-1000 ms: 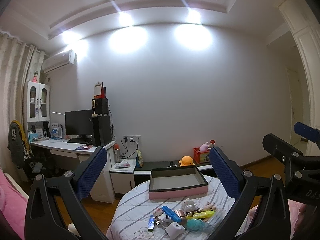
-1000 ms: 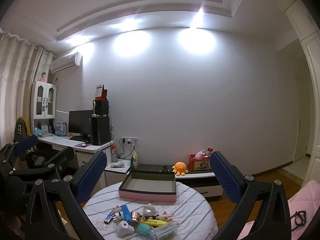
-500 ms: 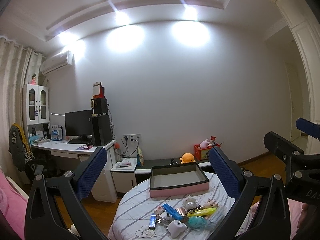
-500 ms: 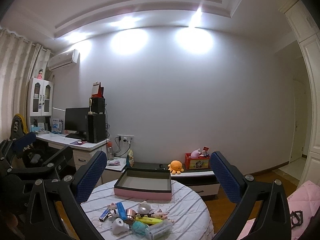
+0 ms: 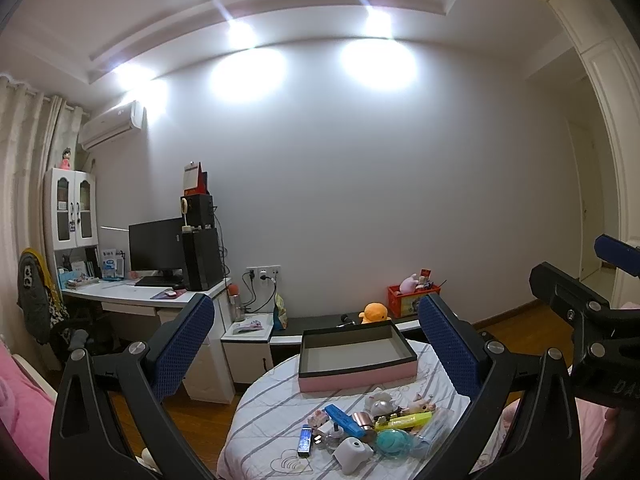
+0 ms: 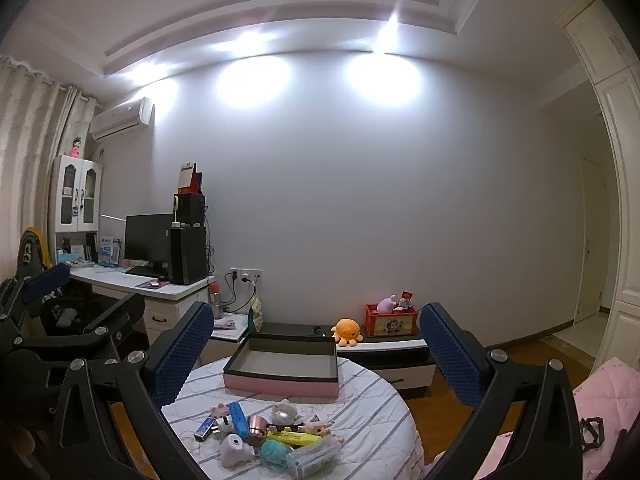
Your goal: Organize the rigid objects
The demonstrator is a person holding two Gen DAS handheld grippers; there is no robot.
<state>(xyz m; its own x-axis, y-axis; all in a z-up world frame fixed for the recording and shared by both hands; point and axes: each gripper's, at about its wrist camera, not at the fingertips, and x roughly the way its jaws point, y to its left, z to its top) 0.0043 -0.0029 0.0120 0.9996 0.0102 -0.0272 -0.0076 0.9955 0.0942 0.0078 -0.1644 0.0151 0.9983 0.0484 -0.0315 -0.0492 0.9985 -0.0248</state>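
A pile of small things lies on a round table with a striped cloth (image 5: 264, 420) (image 6: 372, 412): a blue bar (image 5: 343, 420) (image 6: 237, 418), a yellow marker (image 5: 404, 421) (image 6: 294, 437), a teal ball (image 5: 394, 441) (image 6: 275, 453), a white device (image 5: 352, 454) (image 6: 234, 450) and a copper cup (image 6: 257, 426). Behind them stands an empty pink box with a black rim (image 5: 356, 360) (image 6: 282, 364). My left gripper (image 5: 316, 344) and right gripper (image 6: 316, 348) are both open and empty, held above and before the table.
A desk with a monitor and PC tower (image 5: 160, 256) (image 6: 188, 254) stands at the left, a low cabinet with an orange plush (image 5: 374, 312) (image 6: 347, 331) and a red box behind the table. Pink bedding (image 6: 612, 392) is at the right. The right gripper shows at the left view's right edge (image 5: 580, 312).
Both cameras have tilted down and moved a little closer, so the table and the pile sit higher and fuller in view. Both grippers stay open.
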